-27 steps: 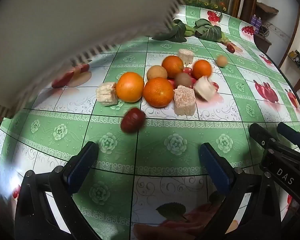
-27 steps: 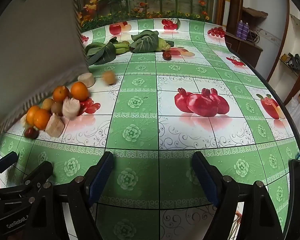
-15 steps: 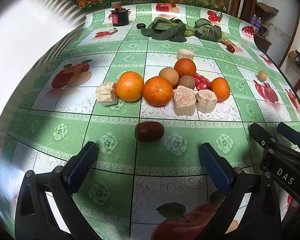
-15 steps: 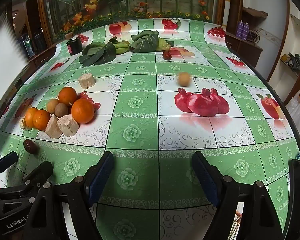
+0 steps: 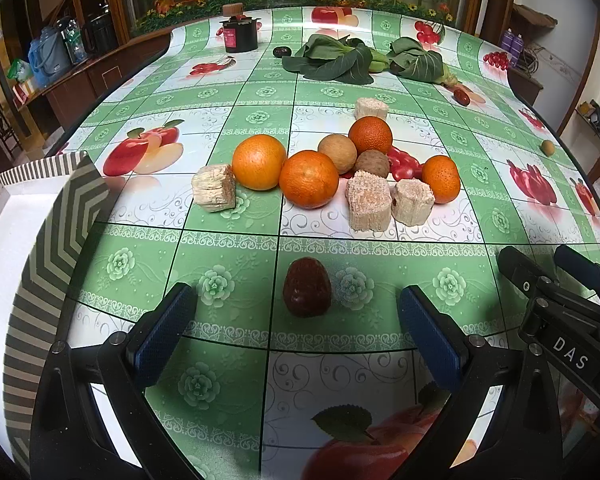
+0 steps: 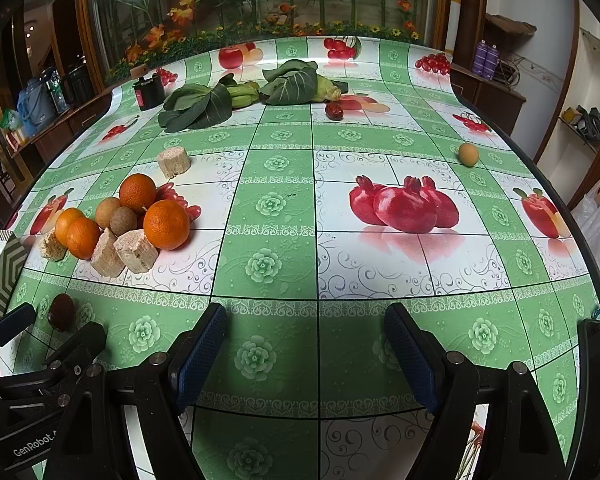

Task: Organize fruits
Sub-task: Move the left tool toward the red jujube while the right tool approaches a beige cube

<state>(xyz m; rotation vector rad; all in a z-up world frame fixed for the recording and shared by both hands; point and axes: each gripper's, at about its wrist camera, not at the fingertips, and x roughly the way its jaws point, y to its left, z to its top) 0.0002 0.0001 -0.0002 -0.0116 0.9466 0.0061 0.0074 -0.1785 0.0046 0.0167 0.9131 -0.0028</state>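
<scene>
The table (image 5: 228,240) carries a striped box (image 5: 40,240) at its left edge and a fruit pile (image 5: 328,168) toward the middle. A dark red date (image 5: 307,287) lies alone at the near edge, dead ahead of the left gripper (image 5: 296,332), long axis pointing away. Left gripper nearer; both released, empty. The right gripper (image 6: 304,356) view alone shows a stray small fruit (image 6: 468,155) near the right edge.

You have a tablecloth (image 5: 228,272) in green and white squares with printed red fruit. Oranges (image 5: 259,162) are bright orange; the date (image 5: 307,293) dark red-brown. The box (image 5: 40,248) shows grey-white chevrons (stripes along the rim). Leafy greens (image 6: 198,106) are dark green.
</scene>
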